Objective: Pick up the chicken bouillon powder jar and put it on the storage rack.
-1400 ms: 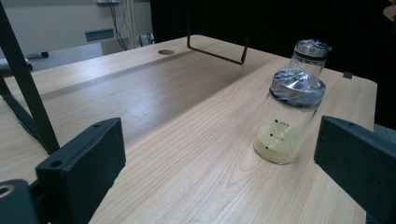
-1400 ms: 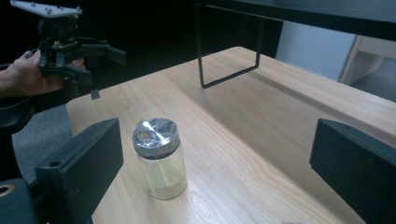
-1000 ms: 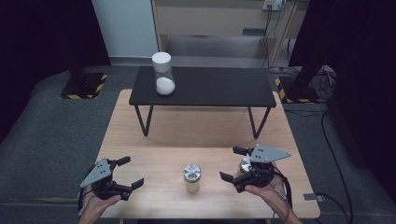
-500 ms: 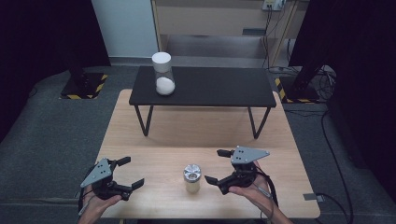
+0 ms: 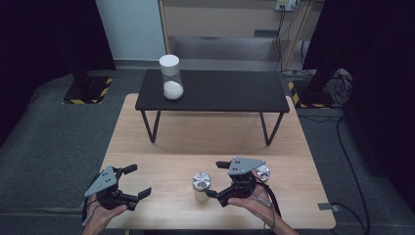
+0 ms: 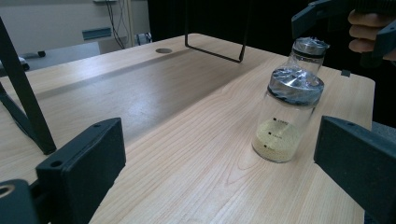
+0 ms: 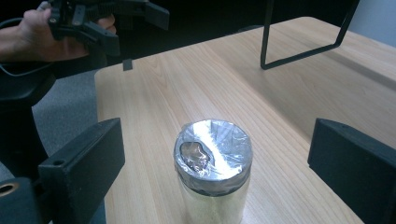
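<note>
A small glass jar (image 5: 201,186) with a foil-covered lid and yellow grains at its bottom stands near the front edge of the wooden table (image 5: 205,142). My right gripper (image 5: 214,179) is open just right of it, its jaws either side of the jar (image 7: 212,172) without touching. A second foil-capped jar (image 5: 263,172) stands behind the right hand. My left gripper (image 5: 139,180) is open at the front left, empty, pointing at both jars (image 6: 287,116) (image 6: 308,51) from a distance.
A low black table (image 5: 220,90) stands on the far half of the wooden table, with a tall white-lidded jar (image 5: 171,78) of white powder at its left end. Its thin metal legs (image 5: 149,125) reach down to the wood. Bare wood lies between the grippers and those legs.
My right gripper has moved left from the front right corner to the foil-capped jar, uncovering the second jar behind it. The left gripper has stayed put.
</note>
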